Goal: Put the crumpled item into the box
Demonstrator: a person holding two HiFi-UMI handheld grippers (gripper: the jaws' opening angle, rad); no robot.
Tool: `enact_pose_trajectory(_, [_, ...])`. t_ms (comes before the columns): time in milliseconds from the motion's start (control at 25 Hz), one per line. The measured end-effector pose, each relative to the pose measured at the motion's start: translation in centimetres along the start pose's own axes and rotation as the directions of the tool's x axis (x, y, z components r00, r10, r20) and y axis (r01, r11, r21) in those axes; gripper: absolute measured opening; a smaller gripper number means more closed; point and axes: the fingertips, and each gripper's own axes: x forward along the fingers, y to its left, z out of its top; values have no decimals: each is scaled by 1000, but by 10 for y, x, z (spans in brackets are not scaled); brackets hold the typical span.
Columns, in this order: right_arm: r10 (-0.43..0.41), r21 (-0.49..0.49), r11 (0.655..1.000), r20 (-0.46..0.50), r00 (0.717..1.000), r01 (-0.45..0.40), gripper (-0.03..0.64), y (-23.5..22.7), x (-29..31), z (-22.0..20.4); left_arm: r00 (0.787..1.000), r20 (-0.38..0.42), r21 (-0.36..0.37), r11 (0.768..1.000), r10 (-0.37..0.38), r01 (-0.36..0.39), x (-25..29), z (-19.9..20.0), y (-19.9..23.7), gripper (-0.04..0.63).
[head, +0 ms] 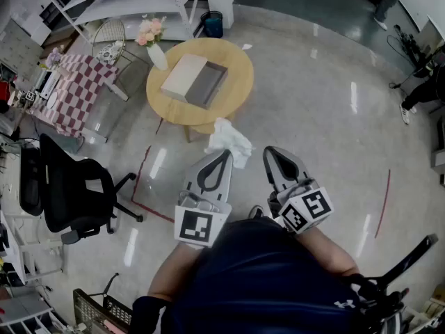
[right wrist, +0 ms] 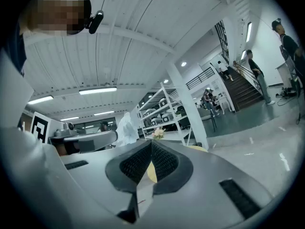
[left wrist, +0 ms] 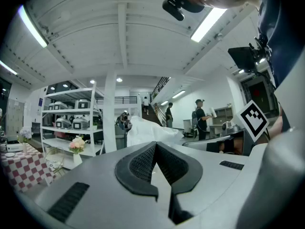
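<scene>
Transport step, as judged: the left gripper (head: 222,156), jaws closed on the white crumpled paper item (head: 230,142) at frame centre, should next reach the open grey-and-beige box (head: 206,85) on the round wooden table (head: 238,68) above; right gripper (head: 273,154) closed, empty.

Box (head: 195,80) on the round table (head: 236,82), vase (head: 157,56) at the table's left edge, crumpled item (head: 229,141) at the left gripper (head: 224,153) tip, before the table, right gripper (head: 272,150) beside it, office chair (head: 66,190) far left.
</scene>
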Motion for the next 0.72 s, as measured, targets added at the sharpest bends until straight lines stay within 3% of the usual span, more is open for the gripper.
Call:
enact_pose_trajectory(360, [13, -15, 1000, -20, 1000, -13, 5, 37, 22, -13, 1000, -7, 4, 1000, 11, -11, -26, -14, 30, 14])
enact_pose_trajectory(720, [20, -39, 999, -27, 999, -21, 5, 55, 35, -22, 1000, -7, -53, 998, 18, -18, -36, -23, 53, 15])
